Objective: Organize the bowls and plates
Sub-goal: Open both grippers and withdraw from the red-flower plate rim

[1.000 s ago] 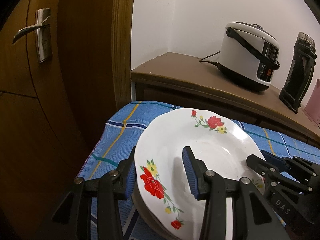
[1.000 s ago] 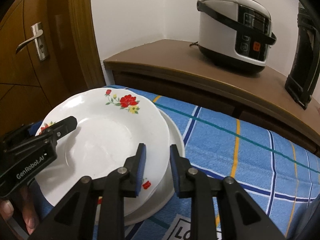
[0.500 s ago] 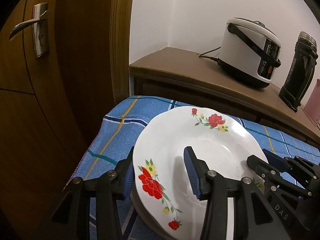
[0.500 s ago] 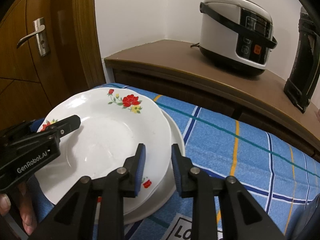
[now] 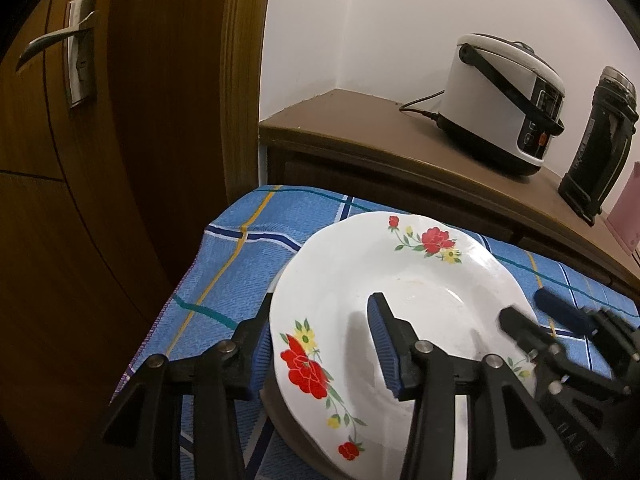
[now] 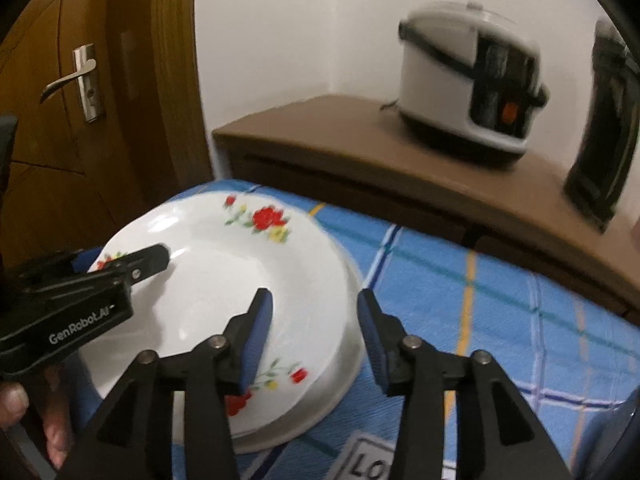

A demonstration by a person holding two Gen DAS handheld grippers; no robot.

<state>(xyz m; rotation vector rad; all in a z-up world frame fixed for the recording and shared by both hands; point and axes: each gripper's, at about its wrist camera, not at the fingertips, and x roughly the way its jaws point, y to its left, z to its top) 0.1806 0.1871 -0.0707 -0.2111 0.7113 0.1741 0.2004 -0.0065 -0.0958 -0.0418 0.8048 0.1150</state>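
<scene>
Where the white wall [image 5: 400, 20] meets the wooden door [image 5: 120, 160] at 10 o'clock, a brown sideboard [image 5: 360, 128] runs along the back, w/ the worktop under a blue checked cloth [image 5: 240, 264] in front of it. Door has a metal lever handle [image 5: 60, 40] at 10 o'clock in the left wrist view. On the sideboard at 2 o'clock sits a white rice cooker [image 5: 504, 100], cord trailing off its left side, and a dark flask [image 5: 600, 140] beside it toward 3.

Floral plate [image 5: 400, 300] lies on top of another white dish [image 6: 344, 344], both on the cloth nr the worktop's left corner; red flowers on the rim at 12 and 7.

Left tool [image 5: 320, 344] straddles the plate's near-left rim, one finger outside and below it, one over the well; whether the pads press on it I cannot tell. Right tool [image 6: 316, 336], blurred, has just been opening: its jaws stand apart astride the rim of the stack at 4 o'clock, pads not touching it. A person's fingers [image 6: 24, 408] show at 8 o'clock in the right wrist view.
</scene>
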